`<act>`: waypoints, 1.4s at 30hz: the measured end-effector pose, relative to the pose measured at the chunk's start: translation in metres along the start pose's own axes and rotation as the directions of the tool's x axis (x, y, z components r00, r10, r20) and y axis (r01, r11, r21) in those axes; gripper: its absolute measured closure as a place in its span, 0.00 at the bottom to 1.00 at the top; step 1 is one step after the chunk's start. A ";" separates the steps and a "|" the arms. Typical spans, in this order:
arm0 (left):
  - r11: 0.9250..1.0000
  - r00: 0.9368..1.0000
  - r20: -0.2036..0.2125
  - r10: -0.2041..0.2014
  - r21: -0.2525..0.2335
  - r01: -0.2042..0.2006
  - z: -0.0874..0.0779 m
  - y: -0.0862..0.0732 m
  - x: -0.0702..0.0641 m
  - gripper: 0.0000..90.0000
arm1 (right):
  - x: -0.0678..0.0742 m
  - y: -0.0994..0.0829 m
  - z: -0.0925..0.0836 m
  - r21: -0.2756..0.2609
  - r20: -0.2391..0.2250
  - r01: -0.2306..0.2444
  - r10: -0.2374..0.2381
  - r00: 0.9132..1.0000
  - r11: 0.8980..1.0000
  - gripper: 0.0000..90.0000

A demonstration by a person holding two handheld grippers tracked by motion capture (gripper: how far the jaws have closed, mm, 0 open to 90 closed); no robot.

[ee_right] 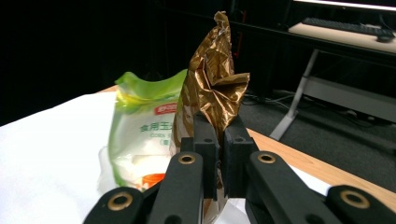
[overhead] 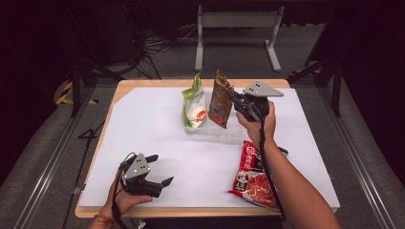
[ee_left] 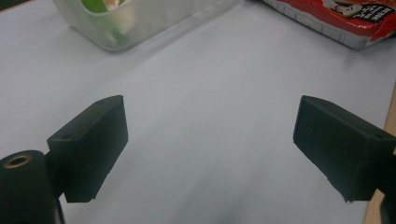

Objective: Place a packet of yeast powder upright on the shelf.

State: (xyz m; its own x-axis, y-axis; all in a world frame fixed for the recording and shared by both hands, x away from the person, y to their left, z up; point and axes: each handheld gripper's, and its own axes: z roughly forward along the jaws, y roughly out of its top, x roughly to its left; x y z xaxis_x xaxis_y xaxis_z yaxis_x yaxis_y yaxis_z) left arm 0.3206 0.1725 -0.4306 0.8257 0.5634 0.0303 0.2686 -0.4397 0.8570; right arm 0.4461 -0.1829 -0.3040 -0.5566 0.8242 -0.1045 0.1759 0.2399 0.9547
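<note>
While the right gripper [overhead: 237, 102] pinches the gold bag [overhead: 220, 100] near its crumpled top, jaws closed on the foil, the bag hangs upright with its lower end at the clear tub [overhead: 217, 130], just beside the green bag [overhead: 194, 102] that already stands in it. The step in hand appears to be packing the gold bag into the tub; the next move calls for lowering it straight down into the free space on the green bag's right, then releasing. The left gripper [overhead: 160, 169] rests low over the white sheet [overhead: 143, 124] near the table's front edge, jaws spread wide and empty. A red bag [overhead: 250, 176] lies flat at front right, partly under the right forearm, and seems next in line. The green bag leans close, so crowding or tipping it is the likely hindrance.
</note>
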 end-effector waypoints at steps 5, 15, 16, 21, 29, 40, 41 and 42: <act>1.000 1.000 0.006 -0.001 -0.001 0.001 0.000 0.000 0.001 0.12 | -0.001 0.001 0.013 0.022 0.044 -0.005 0.004 0.999 1.000 0.97; 1.000 1.000 0.013 -0.001 -0.007 0.001 0.000 -0.001 0.002 0.12 | 0.001 0.005 0.037 0.063 0.113 0.003 -0.010 0.994 0.998 0.97; 1.000 1.000 0.014 -0.001 -0.008 0.001 0.000 -0.001 0.002 0.12 | 0.001 0.005 0.039 0.065 0.122 -0.004 -0.004 0.993 0.998 0.97; 1.000 1.000 0.017 0.000 -0.010 0.000 0.000 -0.001 0.002 0.12 | -0.001 0.007 0.046 0.067 0.170 -0.037 0.026 0.985 0.997 0.97; 1.000 1.000 0.021 0.008 -0.005 -0.008 0.001 0.000 0.001 0.12 | 0.009 0.001 0.059 0.101 0.184 -0.047 0.028 0.982 0.994 0.96; 1.000 1.000 0.023 0.008 -0.006 -0.008 0.001 -0.001 0.001 0.12 | 0.014 -0.019 0.068 0.129 0.138 -0.059 0.040 0.990 0.990 0.96; 1.000 1.000 0.027 0.013 -0.004 -0.013 0.001 -0.001 0.002 0.12 | 0.014 -0.020 0.067 0.132 0.132 -0.061 0.043 0.990 0.989 0.95; 1.000 1.000 0.027 0.011 -0.001 -0.011 0.001 -0.001 0.001 0.12 | 0.014 -0.021 0.067 0.133 0.130 -0.059 0.042 0.991 0.989 0.95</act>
State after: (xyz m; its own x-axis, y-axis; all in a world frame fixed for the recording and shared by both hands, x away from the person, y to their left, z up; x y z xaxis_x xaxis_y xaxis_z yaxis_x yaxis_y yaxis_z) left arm 0.3219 0.1725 -0.4321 0.8416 0.5394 0.0257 0.2592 -0.4452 0.8571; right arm 0.4891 -0.1420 -0.3441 -0.4380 0.8934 -0.1000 0.3153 0.2569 0.9136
